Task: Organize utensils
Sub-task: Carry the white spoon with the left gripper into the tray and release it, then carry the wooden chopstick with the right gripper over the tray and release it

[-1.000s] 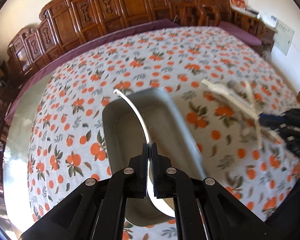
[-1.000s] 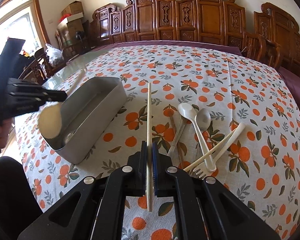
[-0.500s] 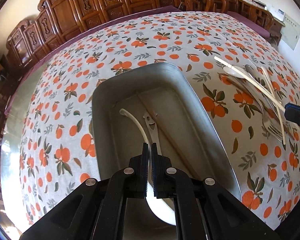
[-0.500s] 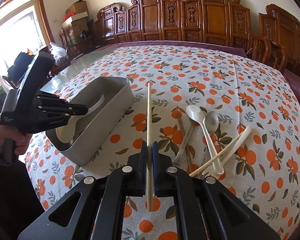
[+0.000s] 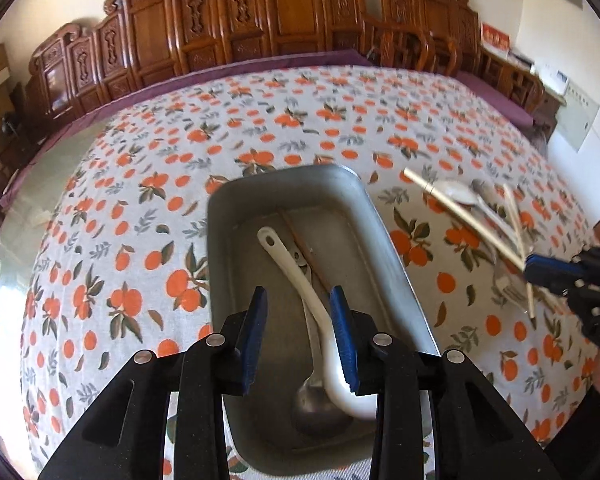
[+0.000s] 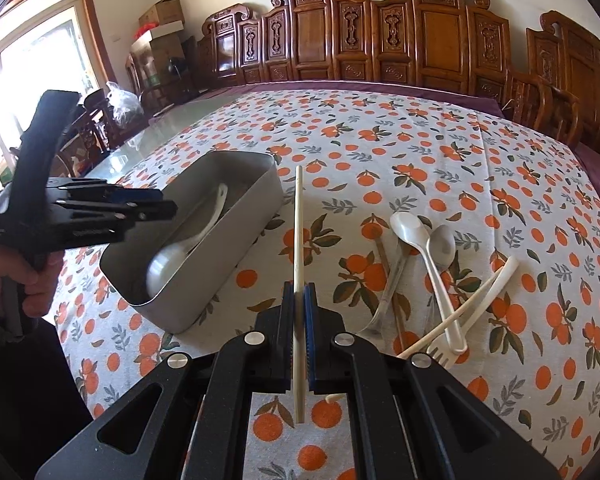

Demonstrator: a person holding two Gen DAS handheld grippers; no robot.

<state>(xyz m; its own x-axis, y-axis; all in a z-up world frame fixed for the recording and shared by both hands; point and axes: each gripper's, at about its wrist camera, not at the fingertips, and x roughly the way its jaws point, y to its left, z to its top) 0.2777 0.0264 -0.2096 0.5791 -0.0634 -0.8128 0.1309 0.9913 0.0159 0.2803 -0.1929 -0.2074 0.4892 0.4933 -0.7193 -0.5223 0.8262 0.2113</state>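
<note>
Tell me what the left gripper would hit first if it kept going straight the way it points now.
Most likely the white spoon lying in the metal tray, directly ahead of the left gripper between its open jaws, which have just been opening. Depth is hard to judge.

Tablecloth (image 6: 440, 152): white fabric printed with oranges and grey-green leaves, covering most of the table (image 6: 148, 148), whose bare glossy top shows at the left edge
Purple cloth (image 6: 380, 89): a band along the far side of the table, under the printed one
Carved wooden chairs (image 6: 432, 36): dark reddish-brown, high panelled backs, in a row against the cream wall
Cardboard boxes (image 6: 162, 12): stacked in the far left corner
Plastic bag (image 6: 122, 102): pale, crumpled, near the table's left end
Window (image 6: 40, 60): wood-framed, very bright
Wall panel (image 5: 578, 118): pale, rectangular, on the right wall
Red card (image 5: 495, 38): propped on the furniture at the far right
</note>
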